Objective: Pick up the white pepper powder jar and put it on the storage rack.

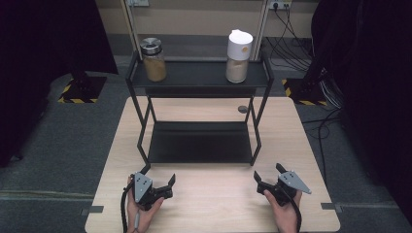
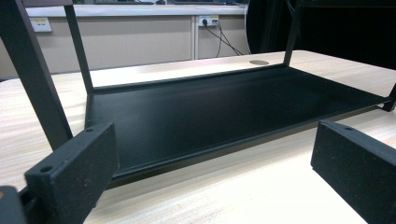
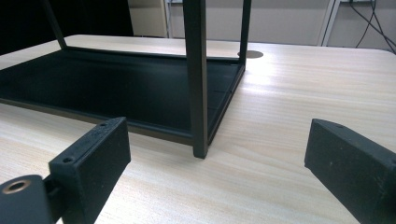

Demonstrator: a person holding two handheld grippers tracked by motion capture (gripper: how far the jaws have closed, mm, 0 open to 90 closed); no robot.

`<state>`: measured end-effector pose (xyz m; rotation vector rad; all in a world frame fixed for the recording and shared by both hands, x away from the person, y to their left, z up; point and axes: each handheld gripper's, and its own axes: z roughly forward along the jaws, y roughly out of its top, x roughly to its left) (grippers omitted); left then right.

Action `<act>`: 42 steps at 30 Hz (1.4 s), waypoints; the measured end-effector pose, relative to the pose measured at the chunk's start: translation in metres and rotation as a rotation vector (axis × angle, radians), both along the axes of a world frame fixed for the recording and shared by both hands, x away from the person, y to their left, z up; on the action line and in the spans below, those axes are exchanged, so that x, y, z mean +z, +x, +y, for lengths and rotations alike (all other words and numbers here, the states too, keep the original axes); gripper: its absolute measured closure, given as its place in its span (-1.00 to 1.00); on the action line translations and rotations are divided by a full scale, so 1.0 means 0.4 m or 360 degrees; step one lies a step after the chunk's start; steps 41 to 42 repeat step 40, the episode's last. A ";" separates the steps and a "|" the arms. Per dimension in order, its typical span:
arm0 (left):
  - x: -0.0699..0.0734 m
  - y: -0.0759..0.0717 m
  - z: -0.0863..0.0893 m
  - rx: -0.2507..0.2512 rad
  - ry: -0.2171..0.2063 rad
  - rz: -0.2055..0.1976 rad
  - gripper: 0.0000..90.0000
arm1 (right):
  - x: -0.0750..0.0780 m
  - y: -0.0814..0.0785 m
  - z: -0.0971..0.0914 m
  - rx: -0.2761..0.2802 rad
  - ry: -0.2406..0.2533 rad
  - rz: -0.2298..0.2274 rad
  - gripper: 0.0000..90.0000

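A black two-tier metal rack [image 1: 199,77] stands at the middle of the wooden table [image 1: 214,206]. Its top shelf carries a glass jar with a metal lid [image 1: 154,60] at the left and a white-capped jar [image 1: 238,57] at the right, both holding brownish powder. The lower shelf [image 1: 199,141] is bare. My left gripper [image 1: 158,177] rests open near the rack's front left leg [image 2: 37,79], nothing between its jaws. My right gripper [image 1: 268,173] is open too, by the front right leg [image 3: 197,79]. Both face the lower shelf [image 2: 224,107] [image 3: 107,88].
A round cable grommet [image 1: 243,109] sits in the tabletop behind the rack. Bare wood lies in front of the rack between my hands. Black stands with hazard-striped bases [image 1: 80,90] and loose cables [image 1: 320,121] are on the floor beyond the table.
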<state>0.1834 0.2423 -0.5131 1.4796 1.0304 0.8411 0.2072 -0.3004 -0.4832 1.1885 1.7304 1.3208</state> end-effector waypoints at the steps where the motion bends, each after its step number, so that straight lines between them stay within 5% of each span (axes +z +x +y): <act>1: 0.000 0.000 0.000 0.0000 -0.0001 0.0000 -0.99 | 0.000 0.000 0.000 -0.0001 0.0000 0.0002 -0.84; 42: 0.001 0.000 -0.002 -0.0001 0.0008 -0.0001 -1.00 | 0.000 -0.003 0.003 0.0005 -0.0023 -0.0004 -0.84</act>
